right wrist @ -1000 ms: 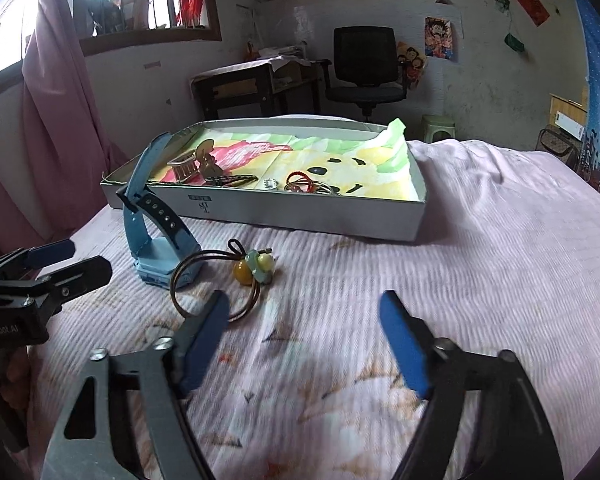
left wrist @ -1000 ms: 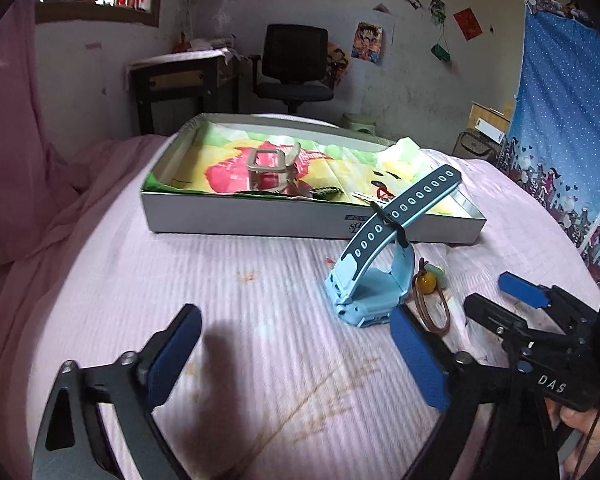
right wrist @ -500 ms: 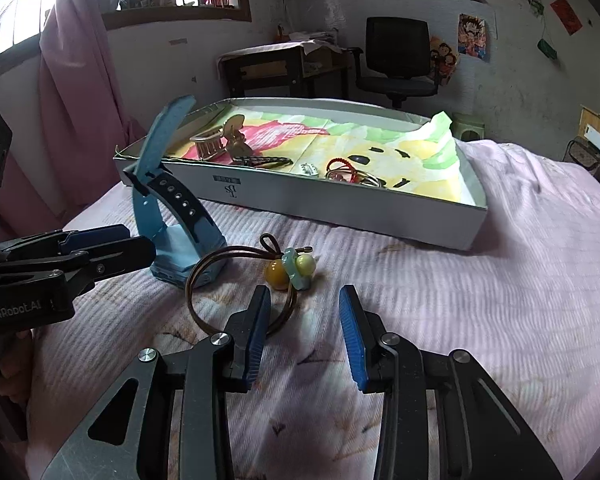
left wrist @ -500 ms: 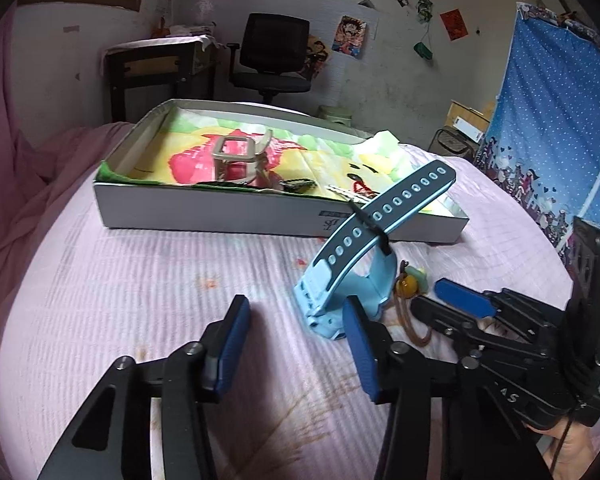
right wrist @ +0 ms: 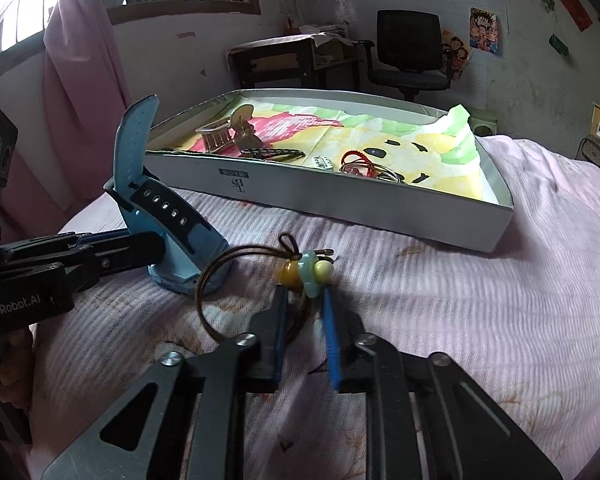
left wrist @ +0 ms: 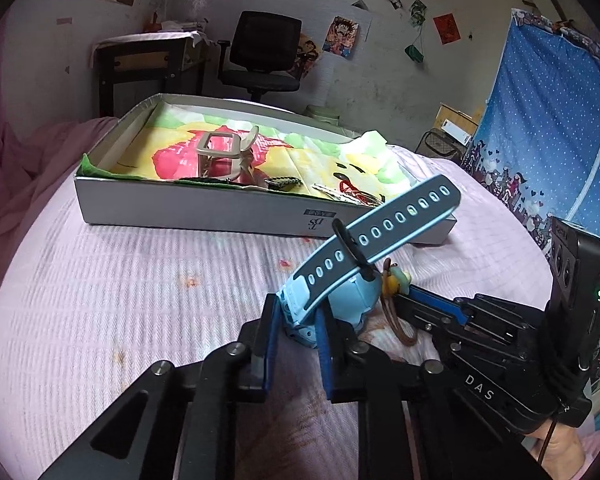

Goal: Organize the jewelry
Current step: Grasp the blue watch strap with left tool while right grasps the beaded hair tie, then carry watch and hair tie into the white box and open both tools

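A light blue watch (left wrist: 380, 232) with a dark perforated strap stands on the pink bedspread. My left gripper (left wrist: 296, 324) has its jaws closing, and the blue pads press on the watch's body from both sides. Beside it lies a brown hair tie (right wrist: 220, 276) with yellow and teal beads (right wrist: 308, 272). My right gripper (right wrist: 305, 304) is closing too, its tips pinching the beads while the cord runs between the pads. In the left wrist view the right gripper (left wrist: 404, 296) reaches the beads from the right. The white box (right wrist: 340, 204) stands behind.
The box (left wrist: 188, 208) is lined with colourful paper and holds a beige claw clip (left wrist: 220, 152), a dark hair clip (left wrist: 284, 182) and a red bracelet (right wrist: 356, 156). Beyond the bed are an office chair (right wrist: 408, 52), a desk (right wrist: 284, 56) and a blue curtain (left wrist: 548, 128).
Both grippers' jaws went from wide open to nearly together. The left one closed around the watch's body, and the right one came forward and closed around the hair tie's beads.
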The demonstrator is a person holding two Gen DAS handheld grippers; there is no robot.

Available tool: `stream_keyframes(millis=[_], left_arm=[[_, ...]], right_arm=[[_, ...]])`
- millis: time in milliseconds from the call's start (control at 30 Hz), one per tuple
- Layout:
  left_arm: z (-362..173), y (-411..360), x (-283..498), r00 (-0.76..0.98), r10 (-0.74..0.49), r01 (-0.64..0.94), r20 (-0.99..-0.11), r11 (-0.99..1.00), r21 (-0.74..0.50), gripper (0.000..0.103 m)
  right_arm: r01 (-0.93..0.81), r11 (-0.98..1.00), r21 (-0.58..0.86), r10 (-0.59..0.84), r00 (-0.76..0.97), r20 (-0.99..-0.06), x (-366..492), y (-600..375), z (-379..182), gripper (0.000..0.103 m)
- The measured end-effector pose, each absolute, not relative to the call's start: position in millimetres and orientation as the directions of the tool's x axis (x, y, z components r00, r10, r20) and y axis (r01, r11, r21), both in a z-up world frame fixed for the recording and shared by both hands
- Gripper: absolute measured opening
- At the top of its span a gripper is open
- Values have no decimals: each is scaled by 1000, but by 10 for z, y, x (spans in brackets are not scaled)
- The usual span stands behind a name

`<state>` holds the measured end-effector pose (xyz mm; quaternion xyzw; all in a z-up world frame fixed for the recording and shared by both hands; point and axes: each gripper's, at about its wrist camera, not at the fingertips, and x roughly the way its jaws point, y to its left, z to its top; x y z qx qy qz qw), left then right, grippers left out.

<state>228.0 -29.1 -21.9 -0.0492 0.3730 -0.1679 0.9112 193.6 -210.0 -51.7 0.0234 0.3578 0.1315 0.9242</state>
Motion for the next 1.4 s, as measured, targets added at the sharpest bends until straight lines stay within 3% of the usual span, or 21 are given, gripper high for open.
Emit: stream_keyframes(millis=[267, 1400], left_arm=[[-197, -287, 2255, 680, -324, 260, -658, 945, -197, 9], [40, -243, 2041, 754, -287, 204, -590, 957, -205, 4]], right_arm=[[-219, 967, 129, 249, 720, -648, 1922, -2098, -520, 7], [-151, 974, 169, 217, 838, -501, 1707, -2342, -322, 5]])
